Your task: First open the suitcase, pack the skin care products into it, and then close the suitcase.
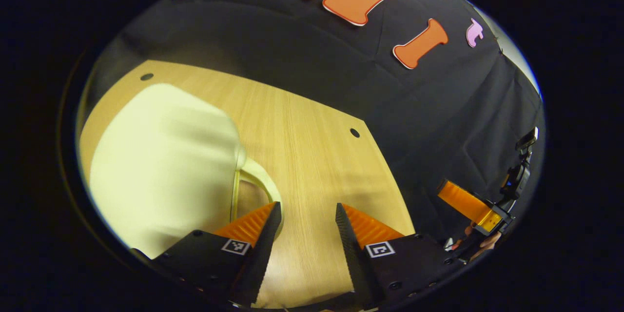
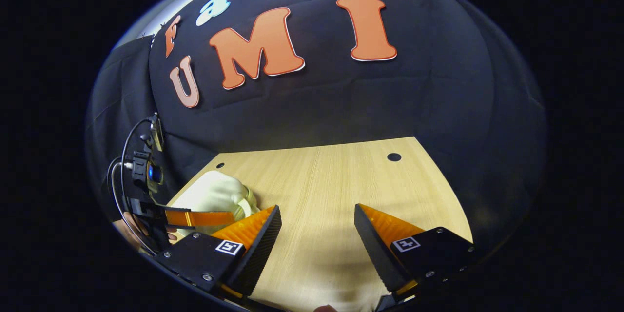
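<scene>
On the wooden table (image 1: 312, 156), toward its left side in the left gripper view, lay one pale cream suitcase (image 1: 165, 170), lid down, a loop handle or strap showing at its near edge. Left gripper (image 1: 307, 214): fingers spread, nothing between them, just right of the case. Right gripper (image 2: 317, 214): fingers likewise spread and empty over bare table, well apart from the case (image 2: 214, 195).

Count: one suitcase, two grippers, two holes visible in the tabletop. No skin care products could be made out.

Risks, as judged: the case looked soft and rounded, so one-sided prying might slide it rather than open it. The blur on the case left its seam unclear, so a grab could catch the strap alone.
</scene>
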A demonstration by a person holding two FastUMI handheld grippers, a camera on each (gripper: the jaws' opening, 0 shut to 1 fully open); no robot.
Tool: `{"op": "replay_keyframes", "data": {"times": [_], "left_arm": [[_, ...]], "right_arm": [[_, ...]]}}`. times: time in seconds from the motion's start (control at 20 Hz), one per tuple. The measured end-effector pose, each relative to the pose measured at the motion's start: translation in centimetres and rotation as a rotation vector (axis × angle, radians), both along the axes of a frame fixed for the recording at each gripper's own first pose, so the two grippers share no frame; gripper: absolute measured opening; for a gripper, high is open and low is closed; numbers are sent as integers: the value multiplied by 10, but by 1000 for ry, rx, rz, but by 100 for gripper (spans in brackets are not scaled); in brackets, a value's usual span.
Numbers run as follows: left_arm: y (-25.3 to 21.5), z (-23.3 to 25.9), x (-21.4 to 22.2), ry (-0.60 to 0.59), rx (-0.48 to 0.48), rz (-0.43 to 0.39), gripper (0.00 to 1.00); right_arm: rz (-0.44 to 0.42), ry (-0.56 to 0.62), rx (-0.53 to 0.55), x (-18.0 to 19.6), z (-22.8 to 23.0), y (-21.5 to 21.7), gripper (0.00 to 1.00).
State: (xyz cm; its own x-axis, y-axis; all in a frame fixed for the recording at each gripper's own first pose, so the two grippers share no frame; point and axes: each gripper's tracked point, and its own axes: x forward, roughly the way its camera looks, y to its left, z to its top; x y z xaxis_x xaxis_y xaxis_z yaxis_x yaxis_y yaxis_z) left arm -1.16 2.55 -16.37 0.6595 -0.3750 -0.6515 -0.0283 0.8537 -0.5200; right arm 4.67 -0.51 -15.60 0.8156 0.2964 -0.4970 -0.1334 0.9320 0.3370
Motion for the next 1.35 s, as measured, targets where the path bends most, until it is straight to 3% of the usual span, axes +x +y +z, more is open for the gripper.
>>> {"op": "replay_keyframes", "data": {"times": [0.25,0.35,0.5,0.75,0.85,1.05,1.2,1.35], "left_arm": [[21,64,31,-236,229,98,82],[34,95,35,-377,338,148,82],[41,118,31,-463,483,195,82],[48,157,8,-634,548,282,82],[50,154,0,-627,563,281,90],[45,156,6,-625,527,281,91],[45,164,2,-648,549,279,98],[52,170,-5,-655,569,291,99]], "right_arm": [[26,-159,-42,12,32,-1,95],[41,-216,-87,16,42,2,95],[44,-313,-123,27,61,8,95],[-4,-445,-123,42,90,13,95],[-30,-482,-123,44,98,11,95],[-36,-547,-142,44,108,18,95],[-12,-561,-153,45,107,30,95],[11,-558,-140,47,108,44,95]]}}
